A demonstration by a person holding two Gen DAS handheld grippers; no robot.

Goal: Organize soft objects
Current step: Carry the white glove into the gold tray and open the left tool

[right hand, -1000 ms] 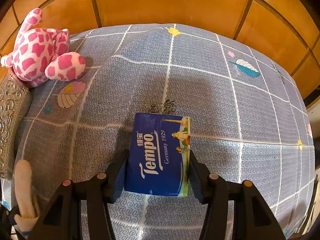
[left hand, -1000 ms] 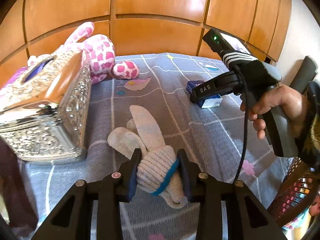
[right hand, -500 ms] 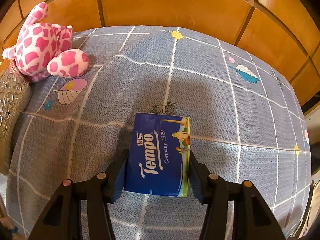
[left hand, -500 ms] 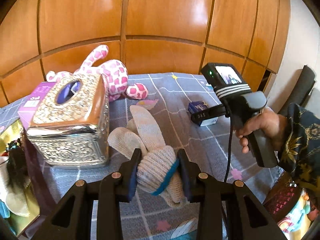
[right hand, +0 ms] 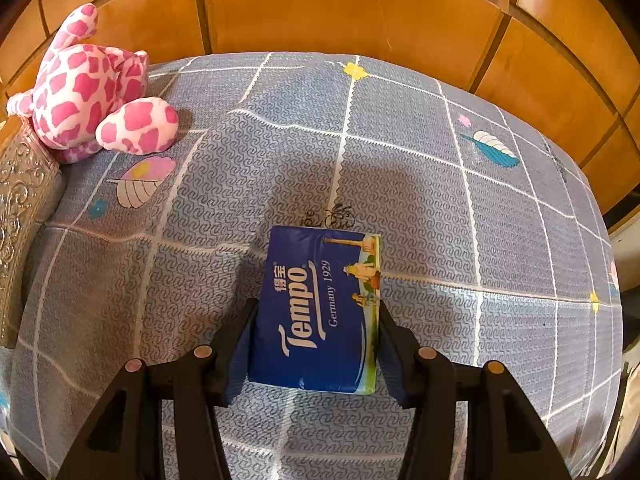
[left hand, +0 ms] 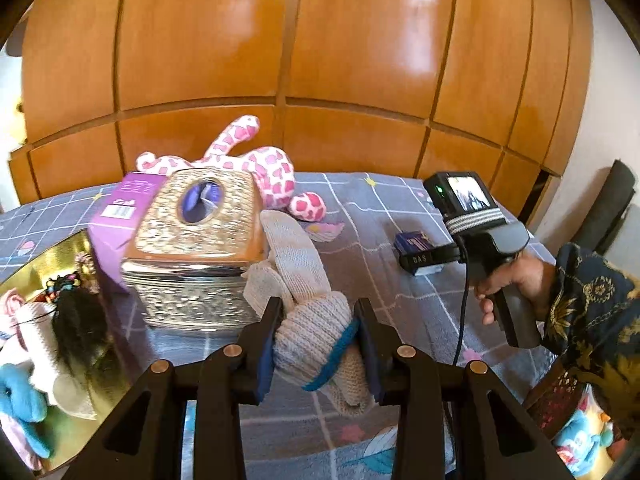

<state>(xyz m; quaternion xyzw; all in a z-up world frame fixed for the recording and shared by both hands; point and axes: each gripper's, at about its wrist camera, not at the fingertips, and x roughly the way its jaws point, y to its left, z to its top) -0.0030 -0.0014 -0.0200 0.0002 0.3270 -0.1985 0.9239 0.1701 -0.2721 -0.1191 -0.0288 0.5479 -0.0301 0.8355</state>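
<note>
My left gripper [left hand: 318, 316] is shut on a beige knitted glove [left hand: 308, 300] with a blue cuff band and holds it above the bed. My right gripper [right hand: 316, 320] is shut on a blue Tempo tissue pack [right hand: 320, 308], close over the grey patterned bedspread [right hand: 420, 184]. The right gripper [left hand: 424, 258] and its pack [left hand: 414, 242] also show in the left wrist view at right, held by a hand. A pink-and-white spotted plush toy [right hand: 88, 92] lies at the back left by the wooden headboard; it shows in the left wrist view [left hand: 268, 168] too.
An ornate silver tissue box [left hand: 200, 248] stands left of the glove, with a purple box [left hand: 124, 208] behind it. A gold-lined box [left hand: 48, 340] at far left holds dolls and soft toys. A wooden wall [left hand: 320, 60] runs behind the bed. A woven basket [left hand: 568, 392] is at lower right.
My left gripper has risen and drawn back with the glove, so the tissue box looks lower and the gold box has come into view. The right gripper has barely moved with the pack.
</note>
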